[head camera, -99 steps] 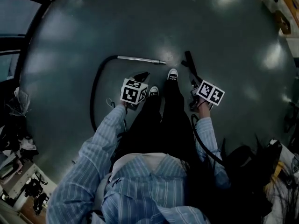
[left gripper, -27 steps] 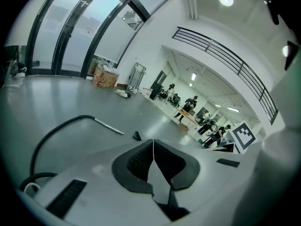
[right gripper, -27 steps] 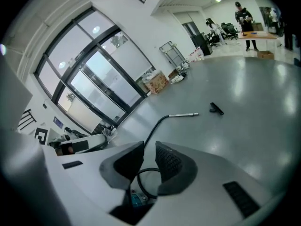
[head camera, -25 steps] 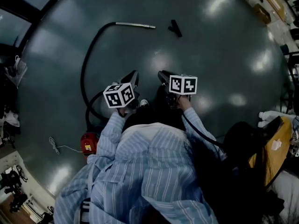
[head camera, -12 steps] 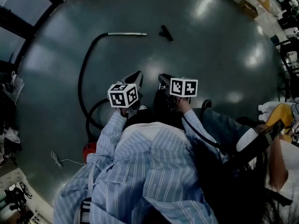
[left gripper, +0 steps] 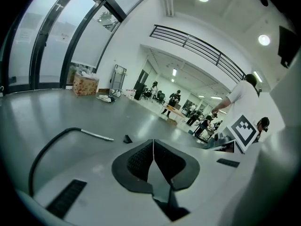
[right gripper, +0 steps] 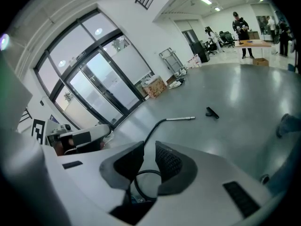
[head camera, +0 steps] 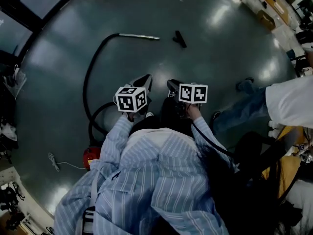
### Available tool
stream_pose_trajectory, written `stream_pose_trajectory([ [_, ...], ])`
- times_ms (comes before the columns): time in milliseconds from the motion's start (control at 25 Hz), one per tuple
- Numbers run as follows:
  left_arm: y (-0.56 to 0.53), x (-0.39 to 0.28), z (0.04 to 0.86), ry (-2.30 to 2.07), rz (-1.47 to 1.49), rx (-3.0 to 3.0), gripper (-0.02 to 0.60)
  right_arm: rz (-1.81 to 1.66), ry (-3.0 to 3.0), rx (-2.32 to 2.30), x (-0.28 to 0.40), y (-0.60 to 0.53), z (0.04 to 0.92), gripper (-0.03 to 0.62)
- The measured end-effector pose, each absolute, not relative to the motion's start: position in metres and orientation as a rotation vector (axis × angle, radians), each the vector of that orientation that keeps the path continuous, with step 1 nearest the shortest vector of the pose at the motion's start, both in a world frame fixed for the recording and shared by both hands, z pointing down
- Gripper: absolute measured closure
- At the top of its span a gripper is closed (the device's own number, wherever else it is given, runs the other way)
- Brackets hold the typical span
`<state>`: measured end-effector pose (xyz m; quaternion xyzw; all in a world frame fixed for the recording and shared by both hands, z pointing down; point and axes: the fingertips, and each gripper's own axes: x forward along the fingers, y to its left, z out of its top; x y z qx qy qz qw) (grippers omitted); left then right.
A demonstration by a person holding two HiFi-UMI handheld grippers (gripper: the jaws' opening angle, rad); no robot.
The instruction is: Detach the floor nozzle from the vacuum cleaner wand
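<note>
The black floor nozzle lies on the grey floor, a short gap to the right of the silver wand; the two are apart. A black hose curves from the wand back to the red vacuum body. Both show far off as the wand and nozzle, and again as the wand and nozzle. My left gripper is held in the air in front of me, its jaws shut on nothing. The right gripper hovers beside it, jaws a little apart and empty.
A person in a white top and jeans stands at the right. A white cable trails by the vacuum body. A glass wall runs on the left. Boxes and tables line the far edge.
Both grippers have lifted slightly. The person in the white top has stepped further into the right of the head view. The wand and nozzle stay where they lay.
</note>
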<state>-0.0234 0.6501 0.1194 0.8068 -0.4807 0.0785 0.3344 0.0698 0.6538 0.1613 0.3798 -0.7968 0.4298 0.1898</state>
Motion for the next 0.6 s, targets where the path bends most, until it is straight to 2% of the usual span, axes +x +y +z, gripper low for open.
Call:
stream_pose_trajectory([
  [600,0.643,-0.022,0.122,-1.242,0.236,2.080,0.569,1.232,-2.212,1.068,0.074,0.644,0.160,0.514],
])
